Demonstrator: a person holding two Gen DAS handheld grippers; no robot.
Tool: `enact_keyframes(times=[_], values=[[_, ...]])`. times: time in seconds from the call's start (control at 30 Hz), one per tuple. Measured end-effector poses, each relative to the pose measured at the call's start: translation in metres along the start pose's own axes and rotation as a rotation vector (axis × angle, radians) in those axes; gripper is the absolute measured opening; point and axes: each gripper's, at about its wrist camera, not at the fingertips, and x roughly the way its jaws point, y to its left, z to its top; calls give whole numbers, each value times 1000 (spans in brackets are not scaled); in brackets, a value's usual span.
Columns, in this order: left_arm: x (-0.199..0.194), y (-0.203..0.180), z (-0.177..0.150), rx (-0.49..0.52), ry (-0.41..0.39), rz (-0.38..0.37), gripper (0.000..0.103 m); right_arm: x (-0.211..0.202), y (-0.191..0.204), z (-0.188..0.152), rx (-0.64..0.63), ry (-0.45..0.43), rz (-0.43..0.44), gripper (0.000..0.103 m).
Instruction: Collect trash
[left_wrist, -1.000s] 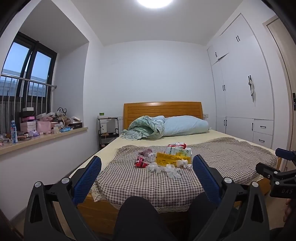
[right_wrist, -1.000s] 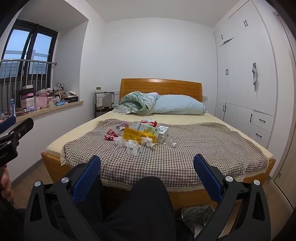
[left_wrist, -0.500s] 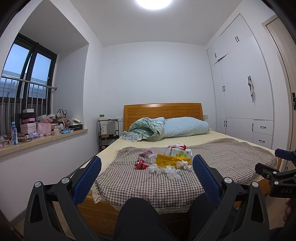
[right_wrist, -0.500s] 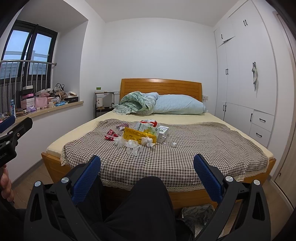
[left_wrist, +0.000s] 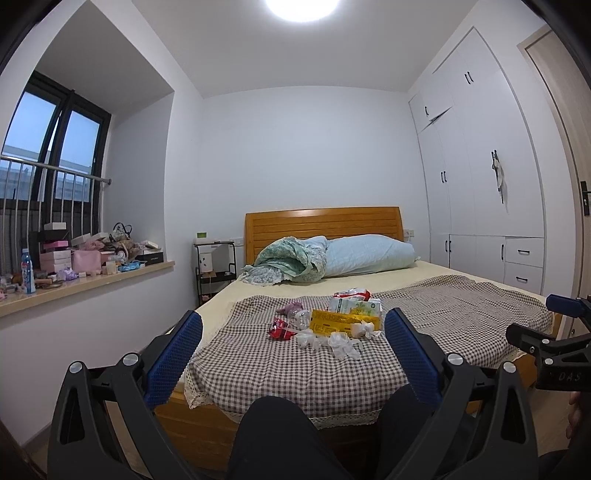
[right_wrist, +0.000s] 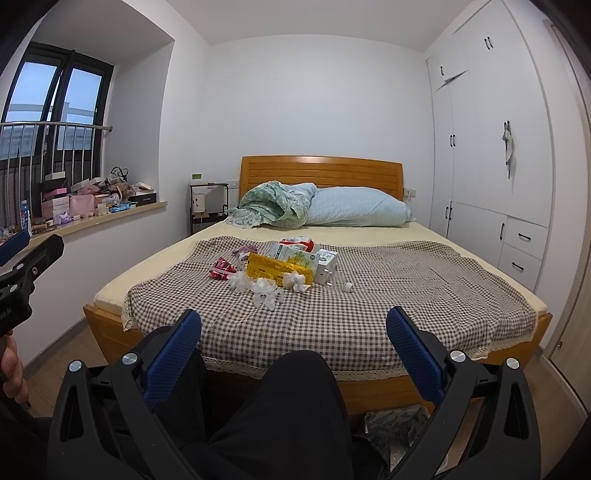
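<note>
A heap of trash lies on the checked blanket in the middle of the bed: a yellow packet, a red wrapper, crumpled white tissues, a white carton, a green-and-white pack and a small white cap. The same heap shows in the left wrist view, with the yellow packet and tissues. My left gripper is open and empty, well short of the bed. My right gripper is open and empty, also short of the bed's foot.
The wooden bed has a pillow and a bunched green quilt at its head. A cluttered windowsill runs along the left, white wardrobes on the right. Dark-trousered knees sit below both grippers. A patterned bag lies on the floor.
Both views have tilted slightly upward and shifted little. Both grippers stay open and empty, and the trash has not moved.
</note>
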Motion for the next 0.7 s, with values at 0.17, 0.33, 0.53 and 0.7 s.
enact_keyframes(times=[0.17,0.33,0.53,0.7], values=[[1,0,1,-2,5,1,96,0,2,-2,-5,3,1,96],[2,2,0,-5,12,1,96,0,3,-1,-3,3,1,96],[3,3,0,-4,11,2,96,-1,2,0,4,0,3,96],[3,3,0,-3,11,1,96,-1,2,-1,0,-7,5,96]])
